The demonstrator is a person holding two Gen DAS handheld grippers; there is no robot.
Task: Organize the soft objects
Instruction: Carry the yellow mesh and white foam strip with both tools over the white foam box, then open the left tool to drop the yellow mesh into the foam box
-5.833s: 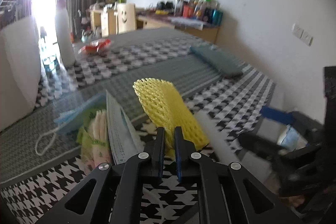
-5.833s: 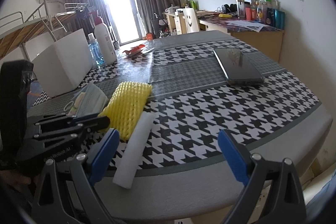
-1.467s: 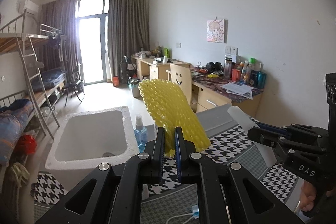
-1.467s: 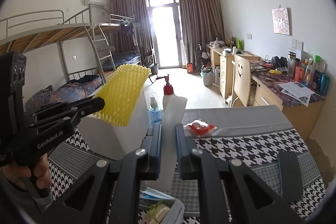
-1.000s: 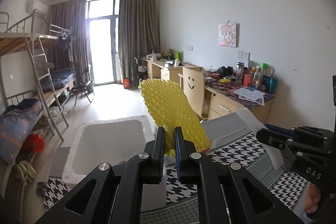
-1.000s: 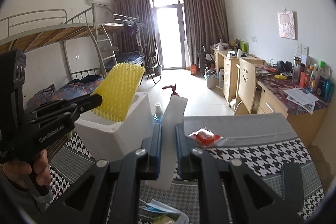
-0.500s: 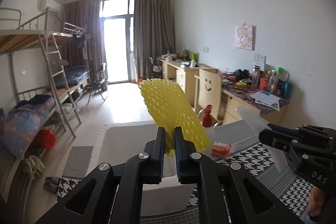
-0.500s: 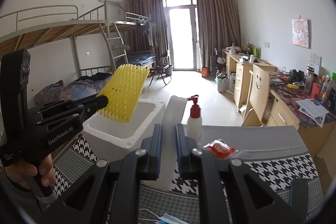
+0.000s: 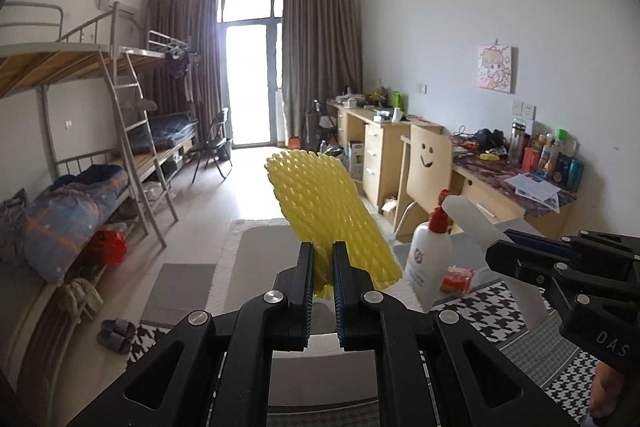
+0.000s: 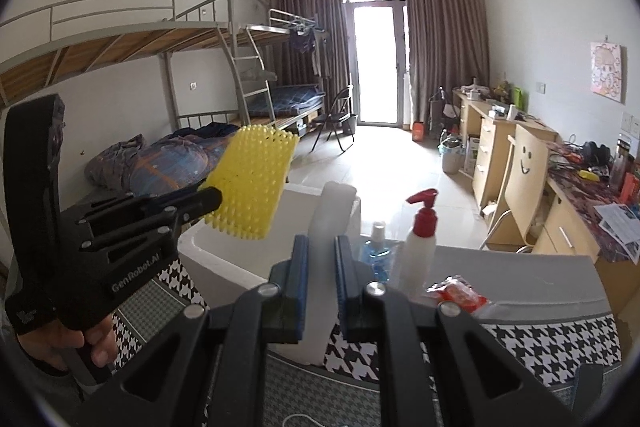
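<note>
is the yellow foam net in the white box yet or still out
Out: the yellow foam net is clamped in the left gripper, held in the air above the white foam box.

1. White foam box (image 10: 224, 259): its open top lies unobstructed.
2. Red-capped pump bottle (image 10: 420, 247) and blue bottle (image 10: 376, 255) stand just right of the box, blocking that side.
3. Red packet (image 10: 456, 293) lies beyond the bottles.

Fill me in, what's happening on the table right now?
A person holds a gripper in each hand. The left gripper is shut on a yellow foam net, and the right gripper is shut on a white foam strip. Both pieces are held up in the air over the white foam box on the houndstooth table, beside a red-capped pump bottle. Nothing is in the box yet, as far as shows.
</note>
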